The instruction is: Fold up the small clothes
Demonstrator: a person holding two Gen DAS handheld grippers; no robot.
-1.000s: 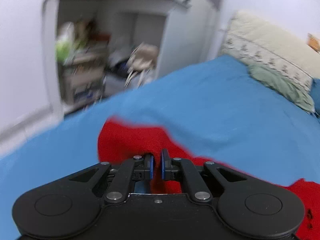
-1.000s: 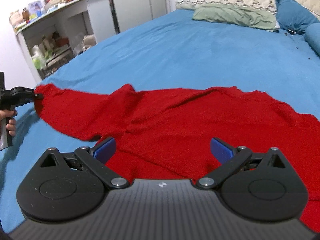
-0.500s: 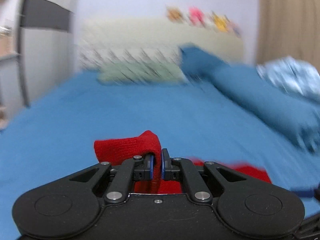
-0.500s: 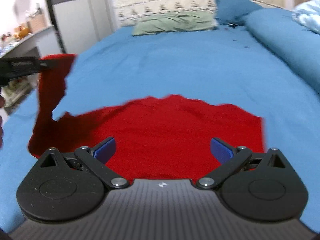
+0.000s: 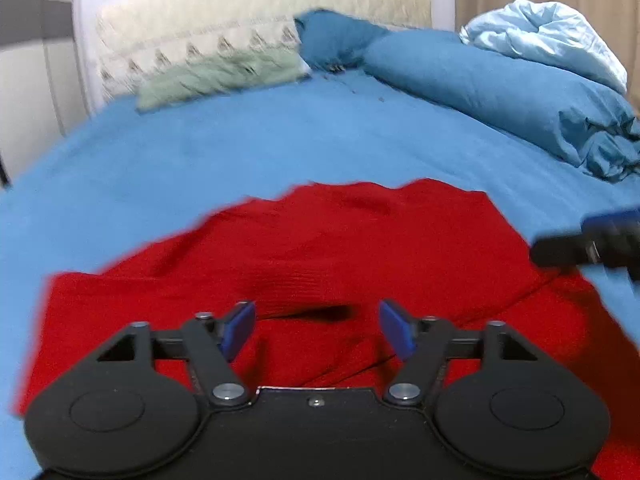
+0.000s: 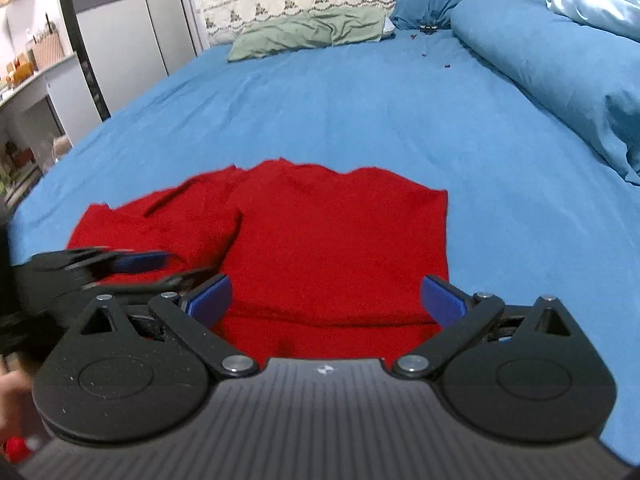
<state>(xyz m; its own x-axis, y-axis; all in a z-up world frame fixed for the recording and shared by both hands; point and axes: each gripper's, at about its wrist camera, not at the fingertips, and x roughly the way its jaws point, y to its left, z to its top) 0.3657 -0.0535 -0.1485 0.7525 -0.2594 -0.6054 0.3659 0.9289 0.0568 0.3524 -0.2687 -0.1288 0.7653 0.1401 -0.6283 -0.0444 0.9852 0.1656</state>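
Left gripper (image 5: 316,326) opening, nothing held — right gripper (image 6: 326,300) wide, empty — red garment (image 6: 336,240) flat.

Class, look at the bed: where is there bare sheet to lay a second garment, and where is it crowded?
Free: the blue sheet between the red knitted garment and the green pillow. Crowded: the right side, filled by the rolled blue duvet, and the near edge, where both open grippers hover over the garment.

Your left gripper (image 5: 316,330) is over the red garment (image 5: 320,248) on the bed (image 5: 240,140), jaws opening, nothing pinched between them. Right gripper (image 5: 588,244) tip at 3 o'clock, blurred.
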